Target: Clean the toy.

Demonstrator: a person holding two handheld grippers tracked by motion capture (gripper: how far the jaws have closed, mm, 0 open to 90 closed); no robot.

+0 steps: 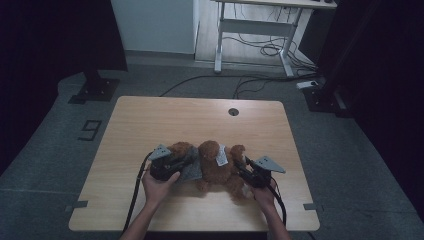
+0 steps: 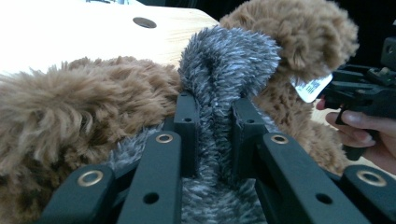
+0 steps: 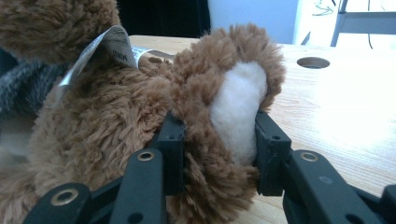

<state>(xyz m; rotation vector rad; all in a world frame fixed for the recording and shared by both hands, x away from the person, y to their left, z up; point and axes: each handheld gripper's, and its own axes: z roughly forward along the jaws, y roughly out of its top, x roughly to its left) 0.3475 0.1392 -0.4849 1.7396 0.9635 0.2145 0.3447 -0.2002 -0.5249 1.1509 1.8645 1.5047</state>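
A brown plush teddy bear (image 1: pixel 215 167) lies at the middle front of the wooden table (image 1: pixel 150 120), with a grey furry cloth (image 1: pixel 191 169) on its left side. My left gripper (image 1: pixel 181 163) is shut on a fold of that grey cloth (image 2: pixel 229 56), its jaws (image 2: pixel 214 105) pinching the fur beside the bear's brown body (image 2: pixel 70 107). My right gripper (image 1: pixel 241 168) is shut on the bear's paw (image 3: pixel 238 107), brown with a white pad, squeezed between the two jaws (image 3: pixel 219 126). A white label (image 3: pixel 112 46) hangs from the bear.
A round cable hole (image 1: pixel 233 111) sits near the table's far edge. Beyond the table stand a white desk frame (image 1: pixel 260 30), loose floor cables (image 1: pixel 250 82) and a black stand base (image 1: pixel 95 90). A hand (image 2: pixel 364 135) holds the right gripper in the left gripper view.
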